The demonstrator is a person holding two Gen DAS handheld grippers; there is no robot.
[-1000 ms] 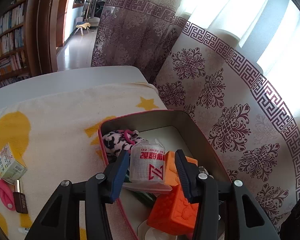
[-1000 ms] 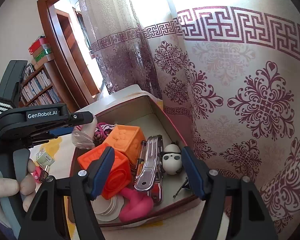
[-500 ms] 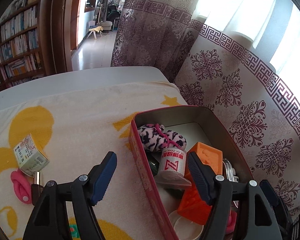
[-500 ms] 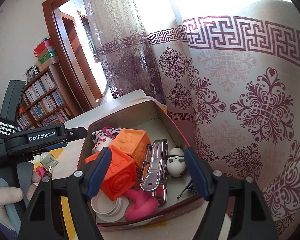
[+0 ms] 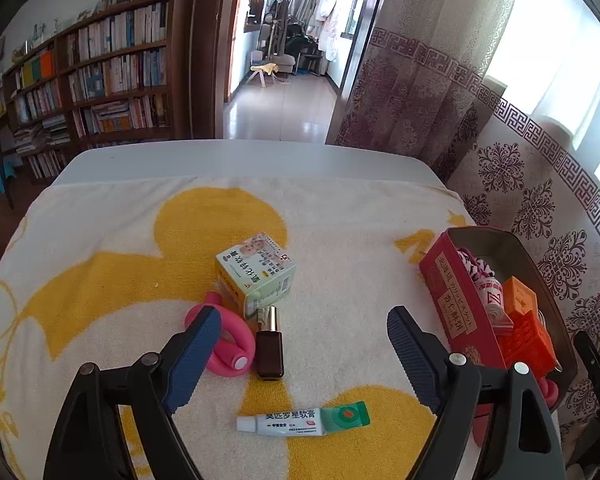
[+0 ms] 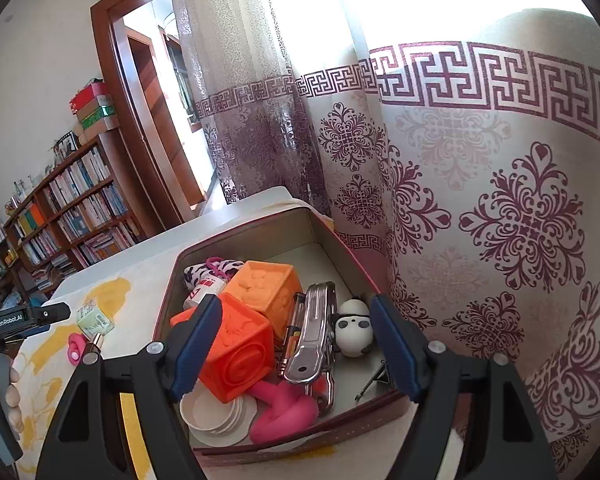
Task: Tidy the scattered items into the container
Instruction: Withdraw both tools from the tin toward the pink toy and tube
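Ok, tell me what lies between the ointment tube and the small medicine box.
Left wrist view: a brown lipstick lies between the tube and the box.

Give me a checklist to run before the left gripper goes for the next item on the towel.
1. Left gripper open, nothing held: ok.
2. Items left on the towel: small box, pink clip, lipstick, ointment tube: not ok, task unfinished.
3. Tube lies apart from the others: ok.
4. Lipstick touches box and clip: not ok for a clean pick.
5. Tin has free floor at its far end: ok.
6. Right gripper open, over the tin: ok.
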